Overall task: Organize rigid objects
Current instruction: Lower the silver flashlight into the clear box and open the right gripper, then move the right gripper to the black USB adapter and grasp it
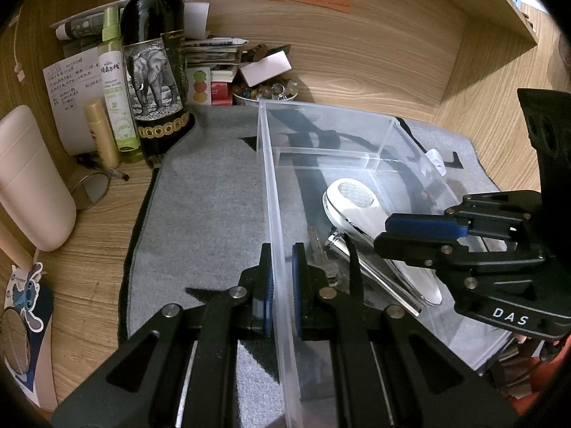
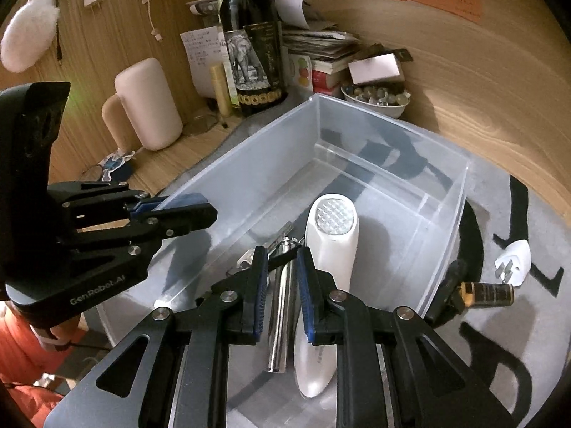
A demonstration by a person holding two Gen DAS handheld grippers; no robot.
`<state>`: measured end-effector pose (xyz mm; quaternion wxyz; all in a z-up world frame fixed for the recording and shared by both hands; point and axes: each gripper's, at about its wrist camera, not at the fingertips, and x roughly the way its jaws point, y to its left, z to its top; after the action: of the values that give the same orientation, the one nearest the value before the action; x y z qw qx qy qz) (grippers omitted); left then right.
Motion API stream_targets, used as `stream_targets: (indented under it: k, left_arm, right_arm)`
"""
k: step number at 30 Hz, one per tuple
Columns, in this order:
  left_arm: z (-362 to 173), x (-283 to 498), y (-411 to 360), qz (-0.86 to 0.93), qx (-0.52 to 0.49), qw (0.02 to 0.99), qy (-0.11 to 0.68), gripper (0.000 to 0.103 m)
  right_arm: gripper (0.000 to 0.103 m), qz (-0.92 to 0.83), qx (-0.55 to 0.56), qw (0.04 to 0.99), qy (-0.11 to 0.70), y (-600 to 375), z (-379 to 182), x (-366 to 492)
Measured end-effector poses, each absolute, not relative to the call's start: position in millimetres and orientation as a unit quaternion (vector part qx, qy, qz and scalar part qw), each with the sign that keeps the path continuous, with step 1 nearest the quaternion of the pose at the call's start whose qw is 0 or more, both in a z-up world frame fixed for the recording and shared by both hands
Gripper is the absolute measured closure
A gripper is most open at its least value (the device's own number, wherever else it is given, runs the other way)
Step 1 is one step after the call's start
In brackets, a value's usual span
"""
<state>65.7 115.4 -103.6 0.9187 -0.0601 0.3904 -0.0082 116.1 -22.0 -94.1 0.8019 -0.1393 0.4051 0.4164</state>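
Note:
A clear plastic bin (image 1: 271, 185) (image 2: 249, 164) sits on a grey mat. Inside lie a white handheld device (image 1: 360, 210) (image 2: 332, 235), a shiny metal cylinder (image 2: 283, 303) (image 1: 374, 274) and a key (image 1: 319, 249). My left gripper (image 1: 282, 278) is shut on the bin's left wall, one finger inside and one outside; it also shows in the right wrist view (image 2: 192, 210). My right gripper (image 2: 282, 285) is open above the bin, its fingers either side of the metal cylinder without gripping it; it shows in the left wrist view (image 1: 389, 232).
A dark wine bottle (image 1: 157, 71) (image 2: 253, 53), a spray bottle (image 1: 116, 89), a bowl of beads (image 2: 378, 98), papers and a pink speaker (image 2: 146, 103) crowd the back of the wooden desk. A white plug (image 2: 514, 260) and a small brown bottle (image 2: 489, 294) lie on the mat right of the bin.

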Motion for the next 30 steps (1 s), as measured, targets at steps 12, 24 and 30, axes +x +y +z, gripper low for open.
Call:
stream_targets:
  k: [12,24,30]
  left_arm:
    - [-104,65,115,-0.008,-0.059,0.919,0.39,0.096]
    - [-104,65,115,-0.008,-0.06,0.919,0.39,0.096]
    - [-104,65,115,-0.008,-0.059,0.919,0.39,0.096]
  right_arm:
    - [0.066,0.41,-0.127,0.821,0.378,-34,-77,112]
    - [0.029,0.353,-0.106,0.876,0.312,-73,-39,119]
    - [0.028,0.313,-0.088,0.894,0.308,-100,-34,135]
